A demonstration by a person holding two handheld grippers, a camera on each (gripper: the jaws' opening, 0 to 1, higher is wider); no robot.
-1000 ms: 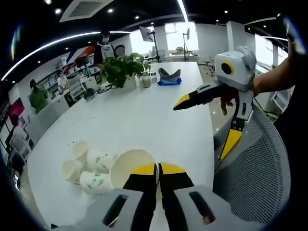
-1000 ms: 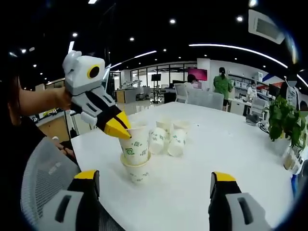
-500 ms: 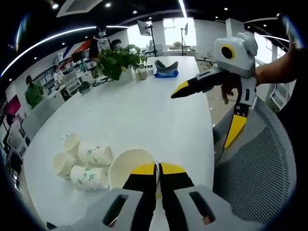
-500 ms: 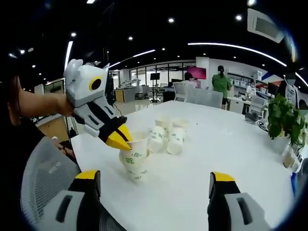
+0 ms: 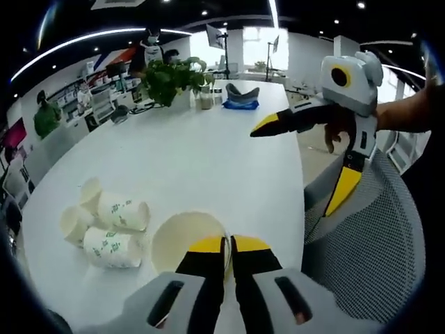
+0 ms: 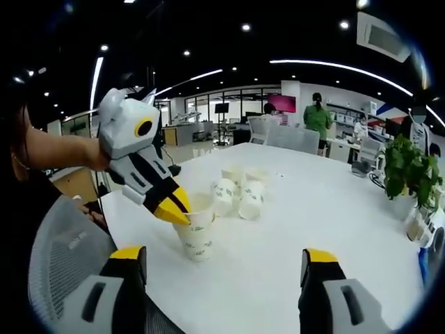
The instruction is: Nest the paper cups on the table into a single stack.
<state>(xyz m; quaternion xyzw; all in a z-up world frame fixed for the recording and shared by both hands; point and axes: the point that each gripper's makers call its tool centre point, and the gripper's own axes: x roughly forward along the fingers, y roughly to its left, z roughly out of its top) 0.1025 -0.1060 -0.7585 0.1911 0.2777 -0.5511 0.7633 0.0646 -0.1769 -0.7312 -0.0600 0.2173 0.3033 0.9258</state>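
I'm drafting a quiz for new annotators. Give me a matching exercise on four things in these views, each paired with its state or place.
Things:
1. Left hand-held gripper
2. Right hand-held gripper
3. Loose white paper cups with green print
4. Green leafy potted plant

States:
A. lying on their sides in a cluster
B. jaws wide open, above the white table edge
C. standing at the table's far end
D. shut on the rim of the upright white paper cup

Pairs: 1-D, 2-B, 3-A, 4-C
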